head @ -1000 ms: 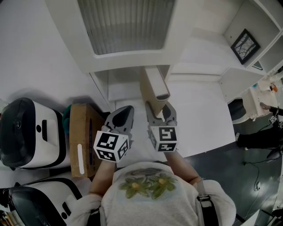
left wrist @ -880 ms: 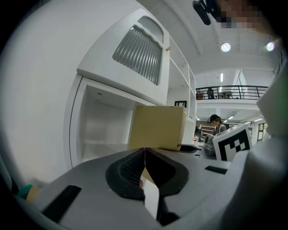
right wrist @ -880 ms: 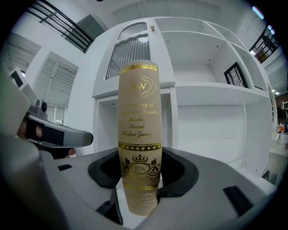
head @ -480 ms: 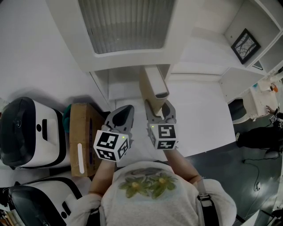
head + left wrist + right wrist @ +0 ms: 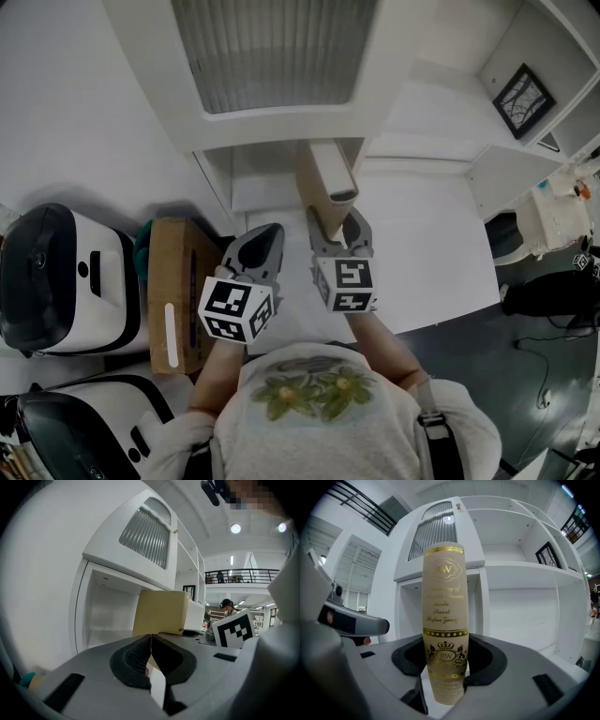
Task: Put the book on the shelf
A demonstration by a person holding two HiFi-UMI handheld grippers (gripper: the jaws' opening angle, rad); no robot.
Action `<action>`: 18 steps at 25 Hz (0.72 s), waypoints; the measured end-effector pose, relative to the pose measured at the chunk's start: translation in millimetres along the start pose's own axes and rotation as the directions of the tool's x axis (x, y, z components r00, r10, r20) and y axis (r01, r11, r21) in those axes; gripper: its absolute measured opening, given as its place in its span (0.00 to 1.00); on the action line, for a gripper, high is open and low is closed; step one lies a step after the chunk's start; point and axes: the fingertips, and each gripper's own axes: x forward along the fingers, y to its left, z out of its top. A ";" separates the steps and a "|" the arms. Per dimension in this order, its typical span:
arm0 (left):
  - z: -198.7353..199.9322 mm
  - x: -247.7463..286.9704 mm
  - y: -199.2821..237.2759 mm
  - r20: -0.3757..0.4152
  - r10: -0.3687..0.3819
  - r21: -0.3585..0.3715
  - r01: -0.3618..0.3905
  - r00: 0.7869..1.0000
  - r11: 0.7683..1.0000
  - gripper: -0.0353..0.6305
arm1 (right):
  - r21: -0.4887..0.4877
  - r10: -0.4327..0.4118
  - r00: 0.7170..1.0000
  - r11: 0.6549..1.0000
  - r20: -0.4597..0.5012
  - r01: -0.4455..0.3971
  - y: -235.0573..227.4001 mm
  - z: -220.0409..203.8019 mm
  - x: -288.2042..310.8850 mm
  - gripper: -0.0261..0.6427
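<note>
Right gripper [image 5: 341, 239] is clamping a cream book [image 5: 322, 183] upright, in front of the white shelf [image 5: 272, 133]. Left gripper [image 5: 259, 248] is hovering just beside, jaws pressed together, empty.

Book [image 5: 324, 178] base behind right tongs [image 5: 340, 227]

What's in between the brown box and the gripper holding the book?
The left gripper, with its jaws shut and empty. The head view shows it between the brown box and the right gripper, which grips the book.
</note>
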 end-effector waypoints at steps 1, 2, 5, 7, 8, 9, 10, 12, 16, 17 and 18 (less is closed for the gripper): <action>-0.2 0.2 0.1 0.000 0.000 0.000 0.000 1.000 1.000 0.10 | 0.001 0.002 1.000 1.000 0.004 -0.002 0.6 1.0 0.6 0.38; -0.4 0.5 0.1 0.000 -0.001 -0.001 0.001 1.000 1.000 0.10 | 0.002 0.003 1.000 1.000 0.005 -0.003 0.9 1.4 1.1 0.38; -0.4 0.9 0.2 0.000 -0.001 -0.001 0.001 1.000 1.000 0.10 | 0.002 0.001 1.000 1.000 0.003 -0.001 0.3 -0.1 2.1 0.38; -0.3 1.1 0.1 0.000 0.000 0.000 0.000 1.000 1.000 0.10 | 0.005 0.003 1.000 1.000 0.001 -0.003 0.3 -0.4 3.1 0.38; -0.3 1.3 0.0 -0.001 0.000 0.000 0.000 1.000 1.000 0.10 | 0.006 0.004 1.000 1.000 0.003 -0.004 0.2 0.2 4.0 0.38; -0.5 1.6 -0.1 -0.002 0.001 0.000 -0.001 1.000 1.000 0.10 | 0.007 0.004 1.000 1.000 0.006 -0.004 0.0 0.8 4.9 0.38; -0.7 1.9 -0.1 -0.002 0.001 0.000 -0.001 1.000 1.000 0.10 | 0.008 0.003 1.000 1.000 0.010 -0.003 -0.3 1.4 5.9 0.38; -1.3 2.4 -0.1 -0.005 0.002 0.000 -0.002 1.000 1.000 0.10 | 0.007 0.001 1.000 1.000 0.014 -0.001 -1.0 1.5 7.8 0.38; -2.1 3.1 0.4 -0.007 0.004 0.000 -0.004 1.000 1.000 0.10 | 0.012 0.003 1.000 1.000 -0.003 -0.003 -0.9 -2.5 9.9 0.38; -2.2 3.4 0.2 -0.008 0.005 0.000 -0.005 1.000 1.000 0.10 | 0.010 0.003 1.000 1.000 0.003 -0.003 -1.0 -1.2 10.6 0.38; -2.4 3.7 -0.1 -0.008 0.005 0.000 -0.005 1.000 1.000 0.10 | 0.009 0.003 1.000 1.000 0.013 -0.003 -0.9 1.1 11.4 0.38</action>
